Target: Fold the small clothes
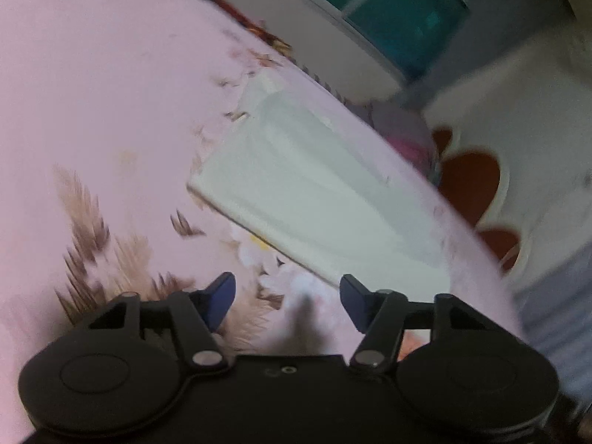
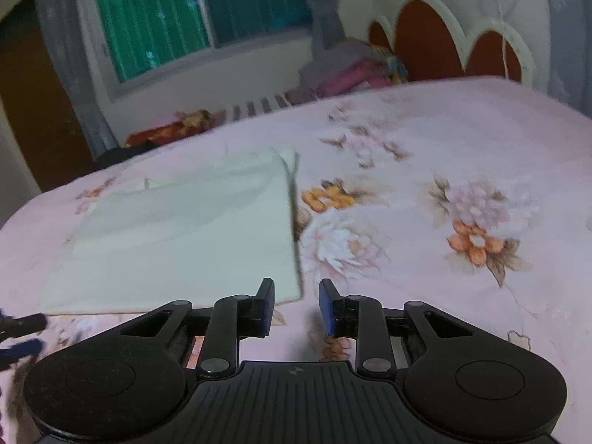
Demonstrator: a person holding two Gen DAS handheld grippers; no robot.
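Pale white folded cloth [image 2: 185, 229] lies flat on pink floral bedsheet [image 2: 444, 148], seemingly folded already; my left gripper [image 1: 286, 298] and right gripper [image 2: 296, 305] both spread, empty.

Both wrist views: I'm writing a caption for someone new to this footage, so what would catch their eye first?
The pale folded cloth lies flat on the pink floral bedsheet, just ahead of both grippers. The right gripper is open near the cloth's near right corner, and the left gripper is open at another edge; neither holds anything. Behind the bed stand a green-paned window and a scalloped red and white headboard.
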